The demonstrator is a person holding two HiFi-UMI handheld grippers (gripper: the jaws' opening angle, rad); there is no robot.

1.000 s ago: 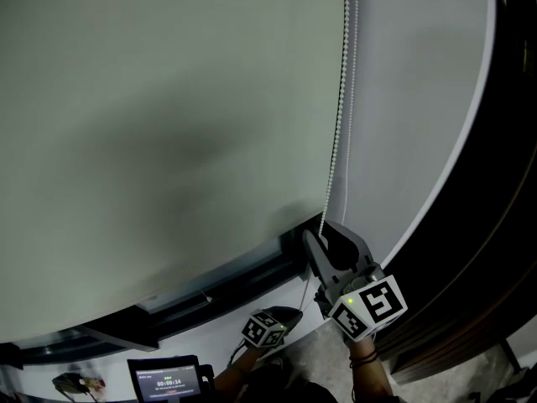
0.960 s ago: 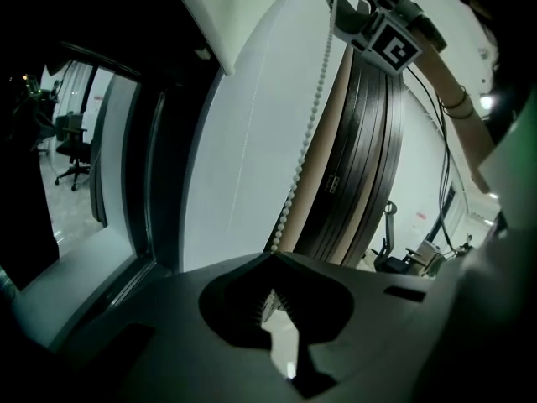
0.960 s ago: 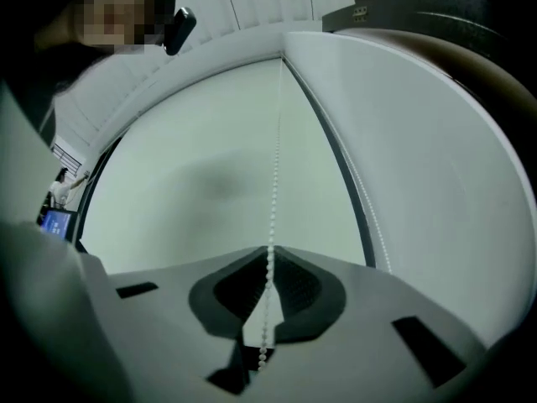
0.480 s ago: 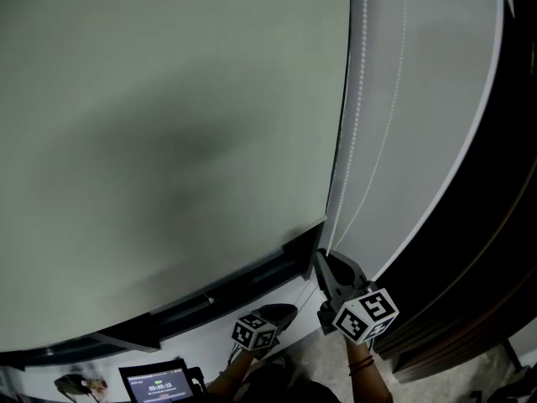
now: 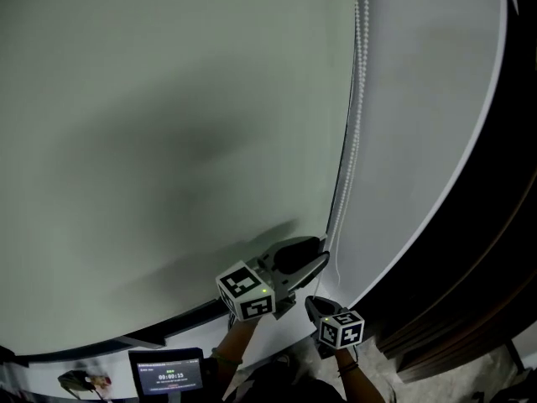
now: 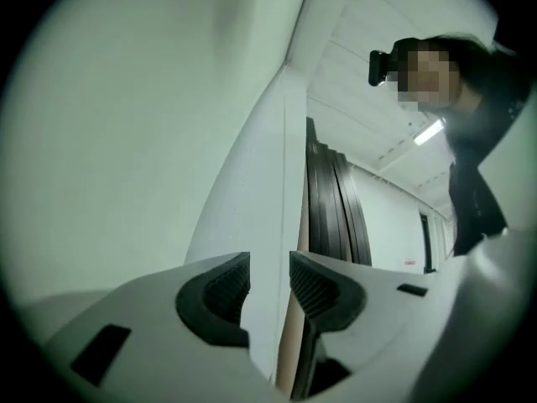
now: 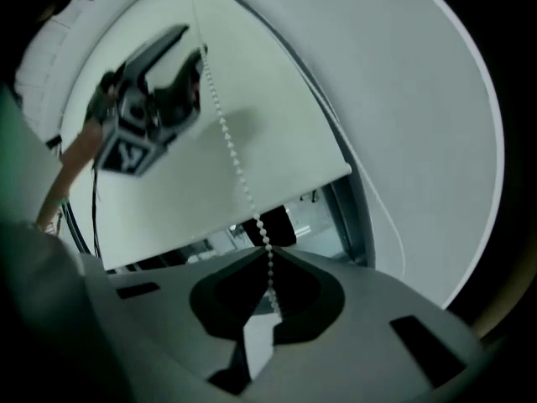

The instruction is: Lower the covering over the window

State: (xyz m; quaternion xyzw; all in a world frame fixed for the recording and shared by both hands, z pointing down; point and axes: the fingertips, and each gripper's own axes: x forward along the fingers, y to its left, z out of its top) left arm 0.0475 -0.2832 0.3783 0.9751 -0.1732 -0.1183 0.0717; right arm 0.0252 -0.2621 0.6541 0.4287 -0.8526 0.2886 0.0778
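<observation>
A pale green-grey roller blind [image 5: 168,116] covers most of the window. Its white bead chain [image 5: 359,99] hangs along the blind's right edge. My left gripper [image 5: 323,252] is raised next to the chain's lower part. Its jaws have just been opening and stand open, with nothing between the ribbed pads [image 6: 226,288]. My right gripper [image 5: 309,302] sits lower, below the left one. It is shut on the bead chain [image 7: 243,183], which runs taut upward from its closed jaws [image 7: 267,259], past the left gripper [image 7: 195,57] and in front of the blind [image 7: 268,99].
A white wall strip [image 5: 419,99] lies right of the chain, with dark curtains [image 5: 503,225] beyond it. The dark window frame [image 5: 185,319] runs under the blind's bottom edge. A small screen with a timer [image 5: 168,380] sits at the lower left.
The left gripper rose from below the frame and opened. The right gripper shut on the chain and sank with it. The blind's bottom edge sits lower in the view.
</observation>
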